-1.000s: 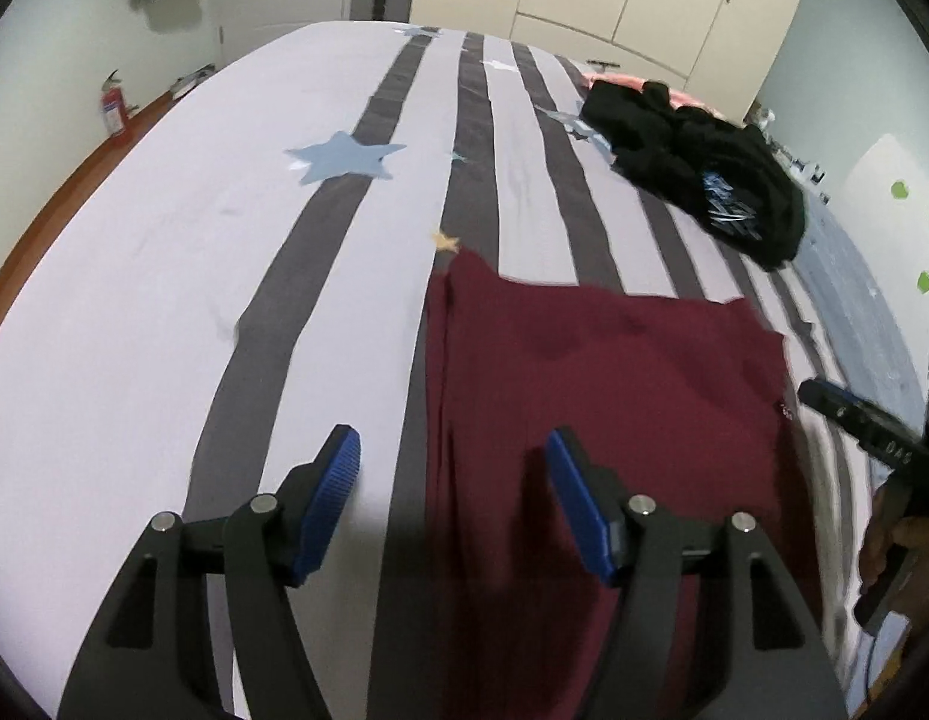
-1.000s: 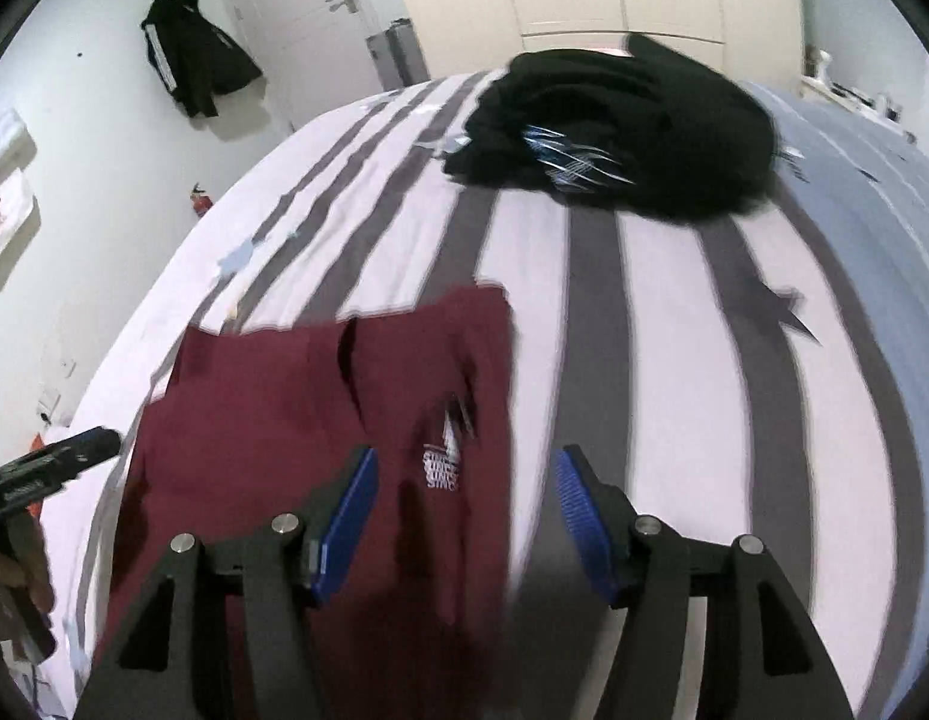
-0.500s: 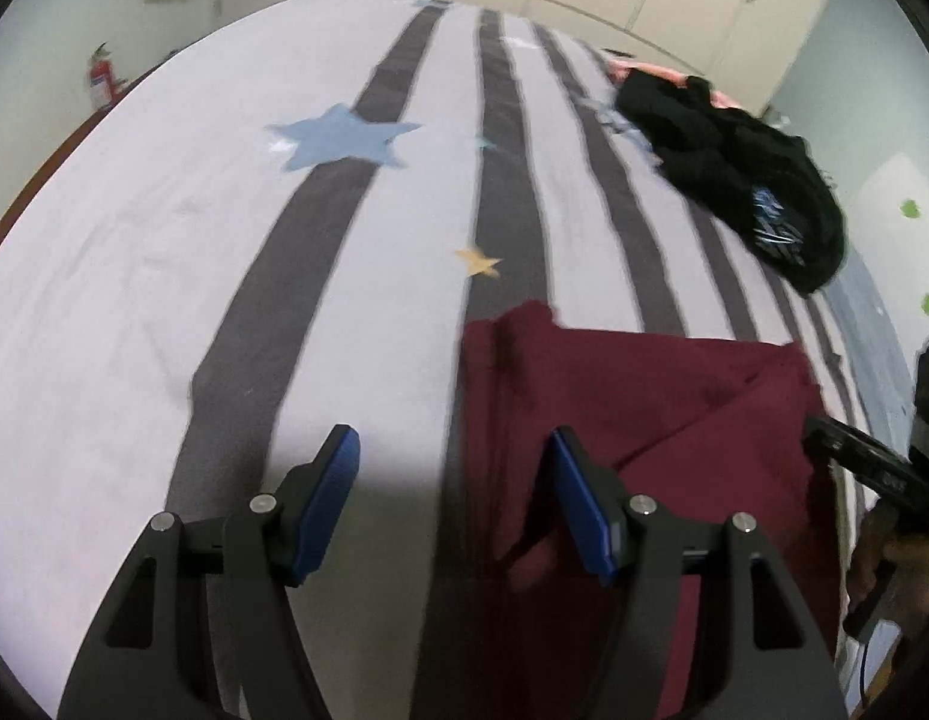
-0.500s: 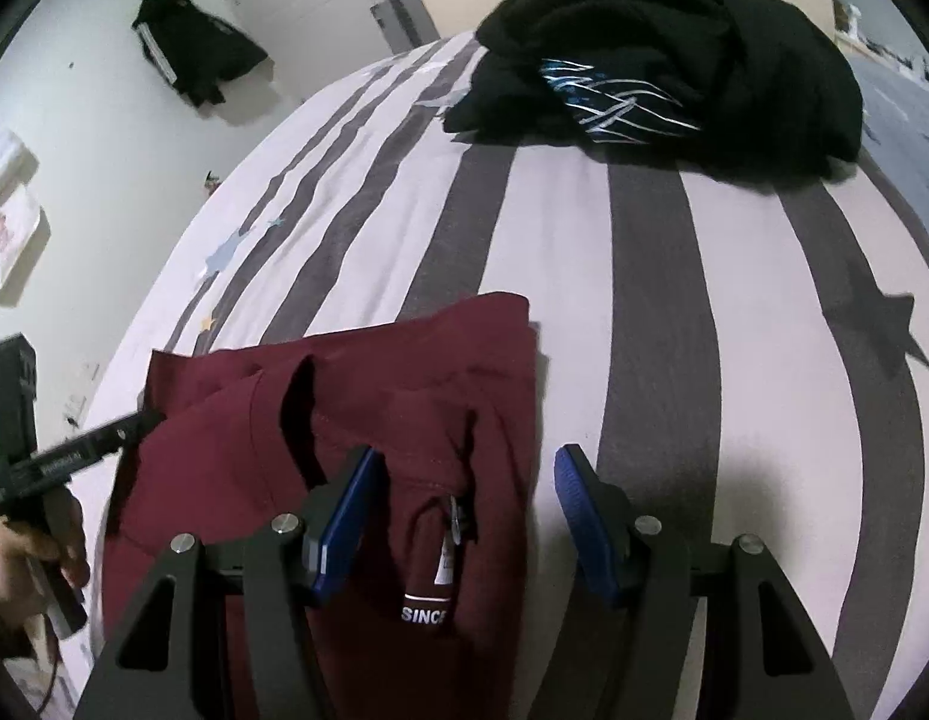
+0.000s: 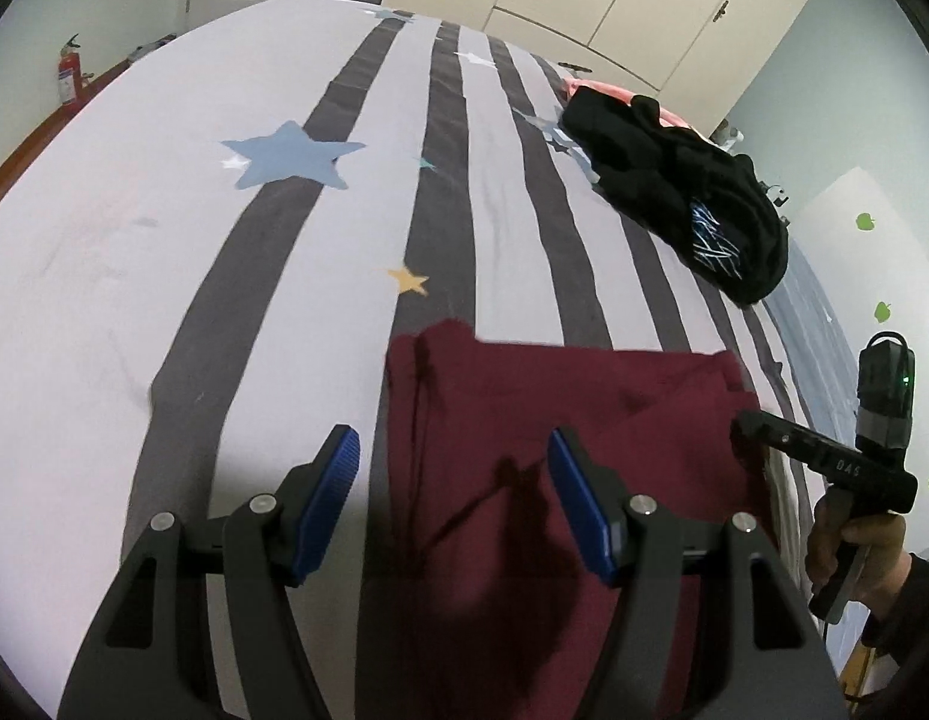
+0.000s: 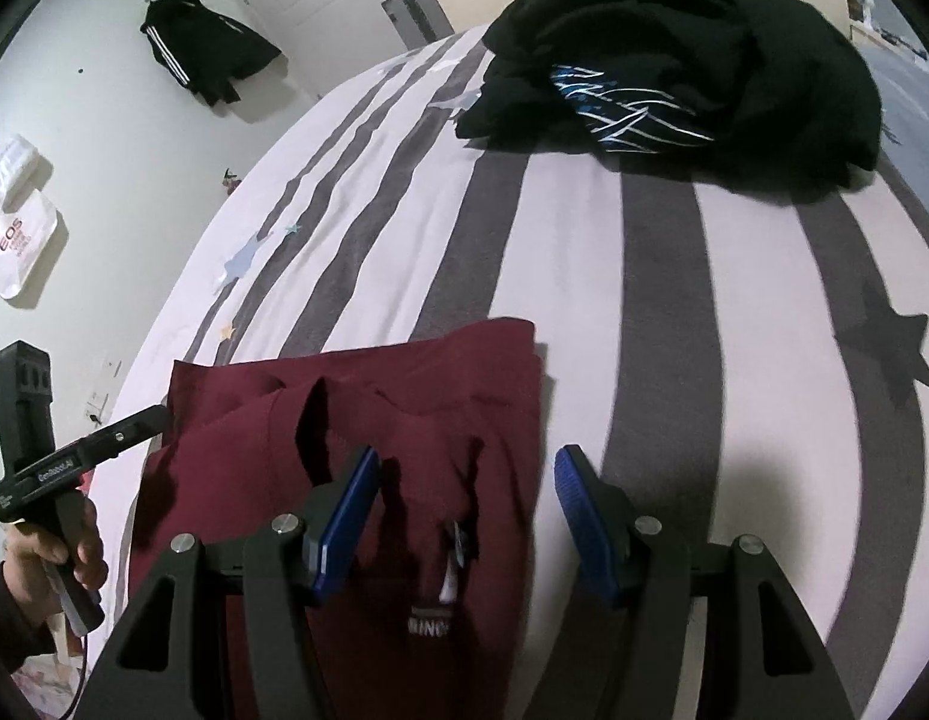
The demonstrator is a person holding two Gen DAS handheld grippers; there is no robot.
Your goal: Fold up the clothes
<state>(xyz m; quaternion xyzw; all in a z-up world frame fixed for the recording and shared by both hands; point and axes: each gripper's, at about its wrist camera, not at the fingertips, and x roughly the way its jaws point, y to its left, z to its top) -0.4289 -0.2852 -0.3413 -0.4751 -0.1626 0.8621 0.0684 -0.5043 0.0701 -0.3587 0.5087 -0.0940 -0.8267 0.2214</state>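
Now lower over the maroon shirt (image 5: pixel 572 420), top edge folded since earlier, both grippers' jaws open, gripping nothing.

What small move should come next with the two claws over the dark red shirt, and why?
Probably lower both claws onto the near part of the maroon shirt. The left claw and right claw are both open and empty, each straddling one side edge, and the shirt lies only partly folded on the striped bed.

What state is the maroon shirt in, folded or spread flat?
Partly folded. The maroon shirt lies on the striped bedsheet with layers doubled over near the collar; neither claw grips it.
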